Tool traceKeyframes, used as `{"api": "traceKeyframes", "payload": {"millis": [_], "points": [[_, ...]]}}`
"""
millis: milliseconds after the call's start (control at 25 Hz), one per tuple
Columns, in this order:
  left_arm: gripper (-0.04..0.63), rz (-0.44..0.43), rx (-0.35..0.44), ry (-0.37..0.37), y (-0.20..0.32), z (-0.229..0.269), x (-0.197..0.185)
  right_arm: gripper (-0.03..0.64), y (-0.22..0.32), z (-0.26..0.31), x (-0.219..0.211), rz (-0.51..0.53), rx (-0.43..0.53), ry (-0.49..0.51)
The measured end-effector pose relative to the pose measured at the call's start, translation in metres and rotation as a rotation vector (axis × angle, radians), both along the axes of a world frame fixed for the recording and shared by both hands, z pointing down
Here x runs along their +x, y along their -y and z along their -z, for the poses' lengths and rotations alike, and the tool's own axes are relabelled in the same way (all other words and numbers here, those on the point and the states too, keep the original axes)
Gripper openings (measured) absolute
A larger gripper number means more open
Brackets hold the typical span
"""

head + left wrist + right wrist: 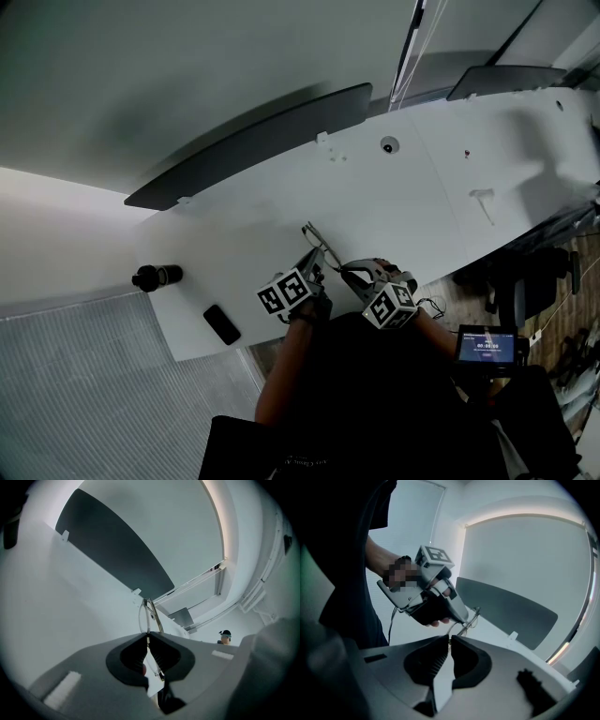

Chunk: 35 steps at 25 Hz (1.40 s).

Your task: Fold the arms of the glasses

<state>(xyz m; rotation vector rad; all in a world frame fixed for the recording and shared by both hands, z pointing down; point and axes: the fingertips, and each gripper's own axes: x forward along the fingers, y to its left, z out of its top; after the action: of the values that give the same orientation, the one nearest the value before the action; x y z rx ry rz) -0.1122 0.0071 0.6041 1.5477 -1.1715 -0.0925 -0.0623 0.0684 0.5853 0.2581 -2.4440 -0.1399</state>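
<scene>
The glasses hang in the air over the white table, caught between both tools. The left gripper is clamped on the frame by one lens rim — an anchor, I judge, so the frame cannot swing. The right gripper has its jaws pinched on a thin wire (seemingly a temple arm, though the dim view leaves doubt), placed to swing it inward about its hinge.
</scene>
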Motion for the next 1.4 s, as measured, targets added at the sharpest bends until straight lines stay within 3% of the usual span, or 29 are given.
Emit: {"api": "traceKeyframes", "payload": {"millis": [320, 800, 1000, 1240, 1400], "points": [[0.028, 0.109, 0.028, -0.239, 0.004, 0.018, -0.007, 0.033, 0.003, 0.029, -0.005, 0.016, 0.094, 0.121], [0.028, 0.141, 0.02, -0.343, 0.003, 0.023, -0.009, 0.06, 0.006, 0.026, 0.0, 0.012, 0.12, 0.087], [0.028, 0.106, 0.025, -0.336, 0.004, 0.025, -0.002, 0.05, 0.008, 0.023, 0.001, 0.0, 0.13, 0.06], [0.028, 0.031, 0.033, -0.246, 0.001, 0.022, -0.002, 0.037, 0.006, 0.017, 0.003, 0.005, 0.103, 0.039], [0.028, 0.029, 0.027, -0.218, -0.002, 0.017, -0.003, 0.038, -0.004, 0.008, 0.002, 0.04, 0.052, 0.044]]}}
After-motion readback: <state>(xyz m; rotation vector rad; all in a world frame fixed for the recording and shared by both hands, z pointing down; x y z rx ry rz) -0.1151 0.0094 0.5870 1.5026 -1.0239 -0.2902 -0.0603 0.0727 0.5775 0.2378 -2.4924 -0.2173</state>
